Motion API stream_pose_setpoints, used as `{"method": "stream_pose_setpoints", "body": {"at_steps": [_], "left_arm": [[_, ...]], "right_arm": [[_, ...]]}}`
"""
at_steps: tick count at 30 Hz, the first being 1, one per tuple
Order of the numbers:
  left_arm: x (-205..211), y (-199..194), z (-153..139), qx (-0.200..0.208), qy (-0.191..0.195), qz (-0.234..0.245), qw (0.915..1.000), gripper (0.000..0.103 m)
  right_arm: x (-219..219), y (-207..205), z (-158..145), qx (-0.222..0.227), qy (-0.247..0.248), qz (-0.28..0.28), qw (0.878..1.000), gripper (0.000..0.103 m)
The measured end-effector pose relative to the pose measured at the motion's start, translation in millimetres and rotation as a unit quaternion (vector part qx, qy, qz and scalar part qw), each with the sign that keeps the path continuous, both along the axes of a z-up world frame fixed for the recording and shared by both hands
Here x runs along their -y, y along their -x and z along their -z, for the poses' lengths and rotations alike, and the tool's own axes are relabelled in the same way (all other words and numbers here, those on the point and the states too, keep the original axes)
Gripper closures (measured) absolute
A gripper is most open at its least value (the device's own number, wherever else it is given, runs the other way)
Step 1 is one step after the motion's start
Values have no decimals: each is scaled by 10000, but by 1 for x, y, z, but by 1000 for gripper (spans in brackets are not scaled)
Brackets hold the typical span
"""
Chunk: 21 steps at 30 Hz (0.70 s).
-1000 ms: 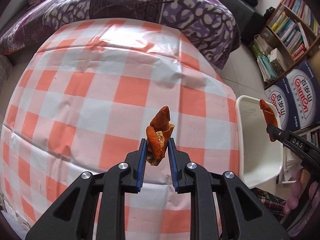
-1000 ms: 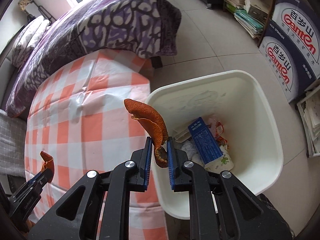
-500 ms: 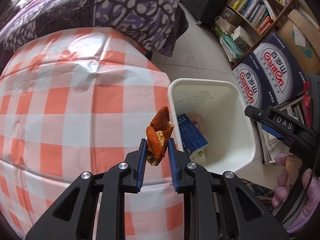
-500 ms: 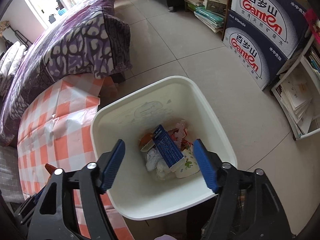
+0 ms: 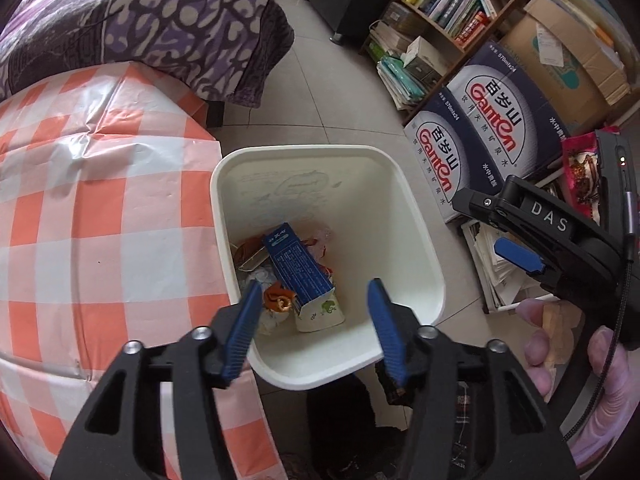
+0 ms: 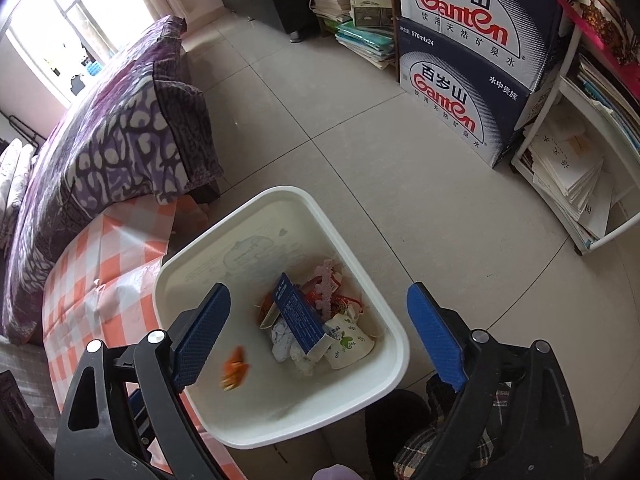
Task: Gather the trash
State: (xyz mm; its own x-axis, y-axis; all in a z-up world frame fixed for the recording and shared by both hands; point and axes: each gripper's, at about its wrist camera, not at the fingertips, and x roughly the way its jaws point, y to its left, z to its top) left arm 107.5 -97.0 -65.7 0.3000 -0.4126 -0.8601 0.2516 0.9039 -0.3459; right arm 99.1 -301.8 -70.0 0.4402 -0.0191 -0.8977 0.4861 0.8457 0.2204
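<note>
**Now both grippers gape over the bin**

Right below my left gripper (image 5: 314, 322) sits the white bin (image 5: 416, 224), and my fingers stand wide apart with nothing between them. Just ahead of my left fingertip, an orange peel (image 5: 276, 300) lies in the bin beside a blue carton (image 5: 298, 266) and a crumpled paper cup (image 5: 320, 312). My right gripper (image 6: 316, 340) is spread wide too, empty, above the same bin. A blurred orange peel piece (image 6: 234, 368) shows just inside my right gripper's left finger, over the bin's pale floor. To my left spreads the orange-checked tablecloth (image 5: 100, 220); beyond the bin stand the Ganten boxes (image 6: 472, 56).
</note>
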Motion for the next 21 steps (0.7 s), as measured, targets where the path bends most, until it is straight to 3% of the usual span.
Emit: {"method": "stream_pose_setpoints", "body": {"at_steps": [4,9,14,21], "left_arm": [[-5,-1,5,4,-248,-201,9995,39],[-32,3,-4,426,-719,-703,9940,27],[-65,11,-13,662,-949,-1228,9857,22],[-115,27,-4,645,-1167,-1940,9719,20]], "right_arm": [[-4,-1,0,-84,33,-87,9999,16],[-32,1,-7,49,400,-423,9983,16],[-66,7,-13,272,869,-749,9930,13],[-111,14,-8,387,1025,-1260,9860,10]]}}
